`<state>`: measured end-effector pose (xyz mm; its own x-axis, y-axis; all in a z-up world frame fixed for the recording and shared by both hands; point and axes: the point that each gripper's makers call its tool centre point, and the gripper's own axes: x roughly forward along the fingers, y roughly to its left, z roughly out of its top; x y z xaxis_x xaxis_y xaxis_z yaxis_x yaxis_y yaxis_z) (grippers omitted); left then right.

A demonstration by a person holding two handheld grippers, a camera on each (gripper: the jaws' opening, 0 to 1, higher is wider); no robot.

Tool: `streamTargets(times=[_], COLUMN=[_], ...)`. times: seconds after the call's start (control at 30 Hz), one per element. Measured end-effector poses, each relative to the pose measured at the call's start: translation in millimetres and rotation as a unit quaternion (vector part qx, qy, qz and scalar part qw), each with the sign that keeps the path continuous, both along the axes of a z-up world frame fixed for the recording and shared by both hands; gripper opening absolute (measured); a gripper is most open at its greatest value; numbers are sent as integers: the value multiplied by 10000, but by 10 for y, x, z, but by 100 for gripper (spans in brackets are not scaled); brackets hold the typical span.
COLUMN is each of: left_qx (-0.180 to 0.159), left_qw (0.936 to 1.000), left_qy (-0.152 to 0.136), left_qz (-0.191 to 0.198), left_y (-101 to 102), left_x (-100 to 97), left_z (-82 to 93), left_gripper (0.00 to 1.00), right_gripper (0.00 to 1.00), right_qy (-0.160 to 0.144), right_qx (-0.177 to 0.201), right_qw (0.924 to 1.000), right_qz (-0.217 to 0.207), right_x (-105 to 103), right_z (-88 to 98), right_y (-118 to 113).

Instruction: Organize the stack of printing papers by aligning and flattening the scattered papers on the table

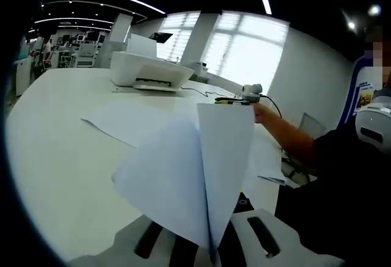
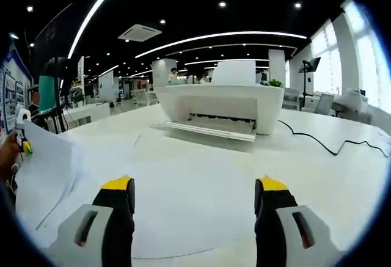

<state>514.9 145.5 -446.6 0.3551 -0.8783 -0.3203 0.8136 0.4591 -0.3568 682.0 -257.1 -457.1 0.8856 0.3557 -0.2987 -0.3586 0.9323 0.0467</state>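
One printer (image 2: 223, 105) far on the surface (image 2: 317, 151), several papers (image 1: 183, 169), left claw (image 1: 211, 245) clamped on lifted papers, right claw (image 2: 194, 197) wide apart, holding nothing.

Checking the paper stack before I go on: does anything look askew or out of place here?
Yes. The left gripper holds sheets of paper up off the table, fanned apart rather than squared. More loose sheets lie scattered flat in front of the printer, not stacked.

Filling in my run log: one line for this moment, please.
left gripper: shut on lifted paper sheets | right gripper: open above table | printer: ahead
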Motion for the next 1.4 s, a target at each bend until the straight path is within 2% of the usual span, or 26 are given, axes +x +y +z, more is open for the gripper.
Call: streamTargets(times=[0.6, 1.13, 1.4], left_qx=[26, 42, 41], left_qw=[10000, 10000, 10000], left_qy=[1, 13, 27], left_qz=[-15, -31, -34], left_y=[5, -9, -16], left_x=[-5, -2, 2], left_z=[6, 4, -6], left_gripper=[7, 7, 7], right_gripper=[80, 81, 81], right_qy=[90, 142, 198], right_qx=[-67, -143, -197], right_qw=[9996, 9994, 9989], right_qz=[-256, -276, -383], right_x=[44, 67, 80], right_z=[-185, -279, -337], right_y=[-172, -176, -250])
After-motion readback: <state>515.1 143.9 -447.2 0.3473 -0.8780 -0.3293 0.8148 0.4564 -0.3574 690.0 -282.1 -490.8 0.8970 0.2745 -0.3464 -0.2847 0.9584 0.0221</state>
